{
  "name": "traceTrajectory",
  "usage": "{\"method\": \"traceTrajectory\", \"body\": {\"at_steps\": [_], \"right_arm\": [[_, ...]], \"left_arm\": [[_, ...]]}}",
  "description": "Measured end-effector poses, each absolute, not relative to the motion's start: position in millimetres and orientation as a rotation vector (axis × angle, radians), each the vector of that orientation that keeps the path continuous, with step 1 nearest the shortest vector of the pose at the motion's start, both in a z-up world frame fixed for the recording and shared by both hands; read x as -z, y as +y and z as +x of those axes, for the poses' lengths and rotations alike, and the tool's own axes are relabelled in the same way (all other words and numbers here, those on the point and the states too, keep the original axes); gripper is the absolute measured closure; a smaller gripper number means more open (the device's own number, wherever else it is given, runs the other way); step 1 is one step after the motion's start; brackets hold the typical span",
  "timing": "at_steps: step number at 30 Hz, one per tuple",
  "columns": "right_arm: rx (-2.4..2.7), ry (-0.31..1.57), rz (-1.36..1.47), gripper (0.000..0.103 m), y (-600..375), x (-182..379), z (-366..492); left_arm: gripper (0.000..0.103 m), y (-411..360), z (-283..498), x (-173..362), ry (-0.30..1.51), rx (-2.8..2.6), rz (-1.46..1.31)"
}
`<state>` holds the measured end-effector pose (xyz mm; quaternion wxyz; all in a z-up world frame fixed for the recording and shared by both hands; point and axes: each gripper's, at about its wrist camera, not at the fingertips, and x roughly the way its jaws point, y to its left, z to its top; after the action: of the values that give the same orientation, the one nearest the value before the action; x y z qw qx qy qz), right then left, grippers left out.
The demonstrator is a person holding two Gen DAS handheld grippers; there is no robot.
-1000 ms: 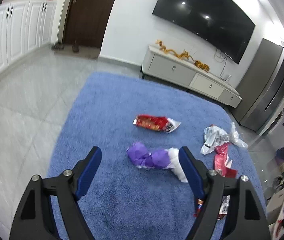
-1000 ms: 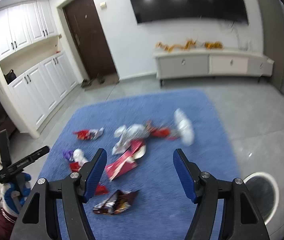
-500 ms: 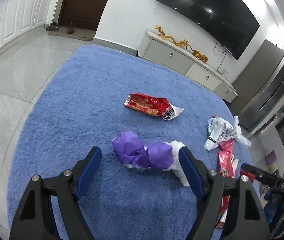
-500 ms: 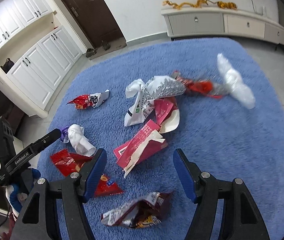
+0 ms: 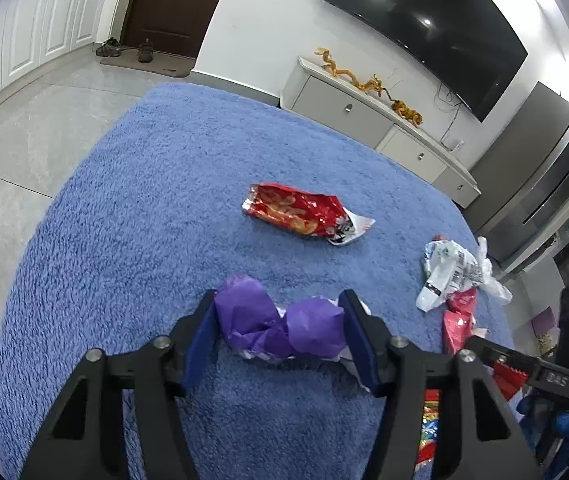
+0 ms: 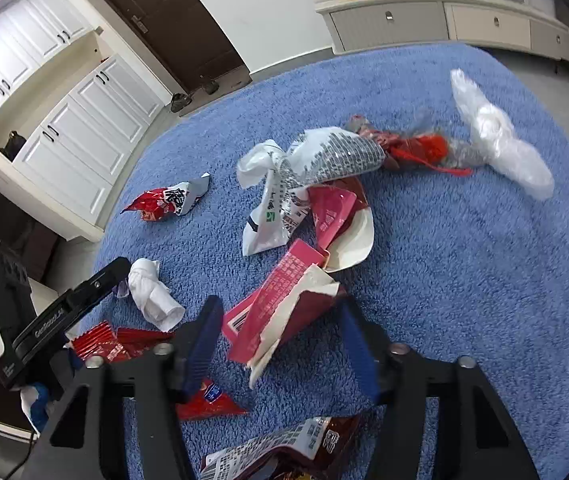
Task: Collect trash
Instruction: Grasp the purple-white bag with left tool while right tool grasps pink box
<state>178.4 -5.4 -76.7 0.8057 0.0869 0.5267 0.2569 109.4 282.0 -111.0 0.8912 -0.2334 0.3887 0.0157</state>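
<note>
My left gripper (image 5: 278, 300) is low over the blue rug (image 5: 124, 220), its jaws closing. Their blue pads touch both ends of a crumpled purple paper wad (image 5: 280, 328) with a white tail. In the right wrist view my right gripper (image 6: 279, 303) is closing too. A torn pink carton (image 6: 280, 320) lies on the rug between its pads, which meet the carton's two sides. Farther off lie a red snack wrapper (image 5: 300, 214) and a white printed plastic bag (image 6: 316, 164).
More litter is on the rug: a clear plastic bag (image 6: 500, 148), flat red wrappers (image 6: 112, 344) and a brown snack bag (image 6: 292, 448) under the right gripper. A low TV cabinet (image 5: 364, 120) lines the far wall. Grey tile floor surrounds the rug.
Both grippers have sunk toward the rug and their jaws have narrowed, the left around the purple wad and the right around the pink carton.
</note>
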Motion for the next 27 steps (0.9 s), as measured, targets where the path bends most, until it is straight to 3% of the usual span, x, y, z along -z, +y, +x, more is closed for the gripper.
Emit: {"method": "traceTrajectory", "body": {"at_steps": [6,9,27], "right_arm": [[-0.567,1.124,0.236,0.083,-15.3,79.3,178.4],[-0.578,1.112,0.235,0.088,-19.8,74.9,174.8],[-0.648,0.934,0.303,0.091,-51.6,11.5,134.5]], "left_arm": [[0.052,278.9,96.5,107.5,0.786,-0.033,-0.490],[0.054,276.7,88.4,104.9,0.778,-0.030,-0.500],[0.056,273.1,38.2,42.2,0.673,-0.025,-0.505]]}}
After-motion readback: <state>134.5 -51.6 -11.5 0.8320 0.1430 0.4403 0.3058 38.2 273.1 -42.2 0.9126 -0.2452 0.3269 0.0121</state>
